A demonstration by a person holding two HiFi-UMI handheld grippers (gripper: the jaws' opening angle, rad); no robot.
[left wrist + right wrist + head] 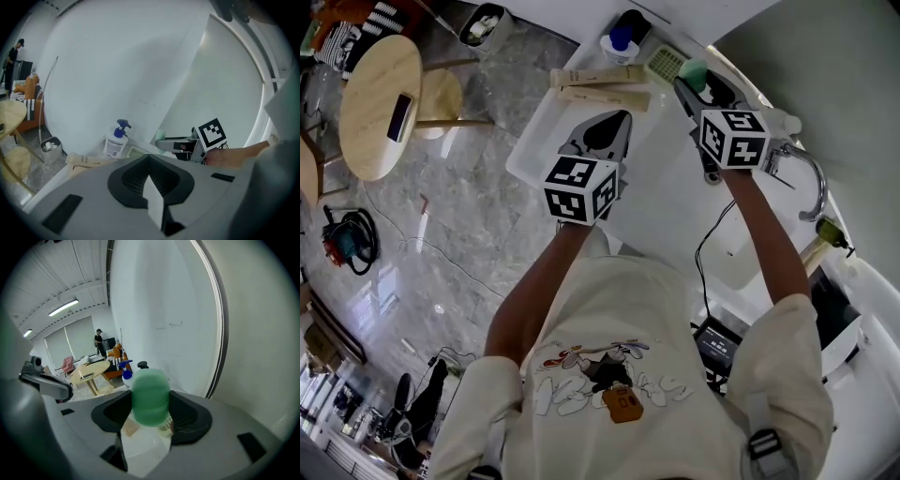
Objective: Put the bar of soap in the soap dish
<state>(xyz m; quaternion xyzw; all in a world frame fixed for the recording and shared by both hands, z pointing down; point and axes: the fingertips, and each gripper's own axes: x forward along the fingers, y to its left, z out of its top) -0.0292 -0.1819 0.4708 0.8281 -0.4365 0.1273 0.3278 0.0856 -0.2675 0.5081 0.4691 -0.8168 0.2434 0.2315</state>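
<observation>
- Your right hand-held gripper is clenched on the green bar of soap. The bar sits squarely between the jaws and is held in the air at the back of the white table.
- The pale slotted soap dish lies just to the left of the held bar, between it and the blue pump bottle. In the right gripper view its edge peeks out low behind the soap.
- The bar appears to stand with its long axis up and down across the jaws. My judgement is that it needs to be laid flat along the dish.
- Your right hand is much nearer the dish. A short move left and down looks like enough.
- Your left hand-held gripper is closed with nothing in it, and it hangs nearer you, short of the long cartons.
</observation>
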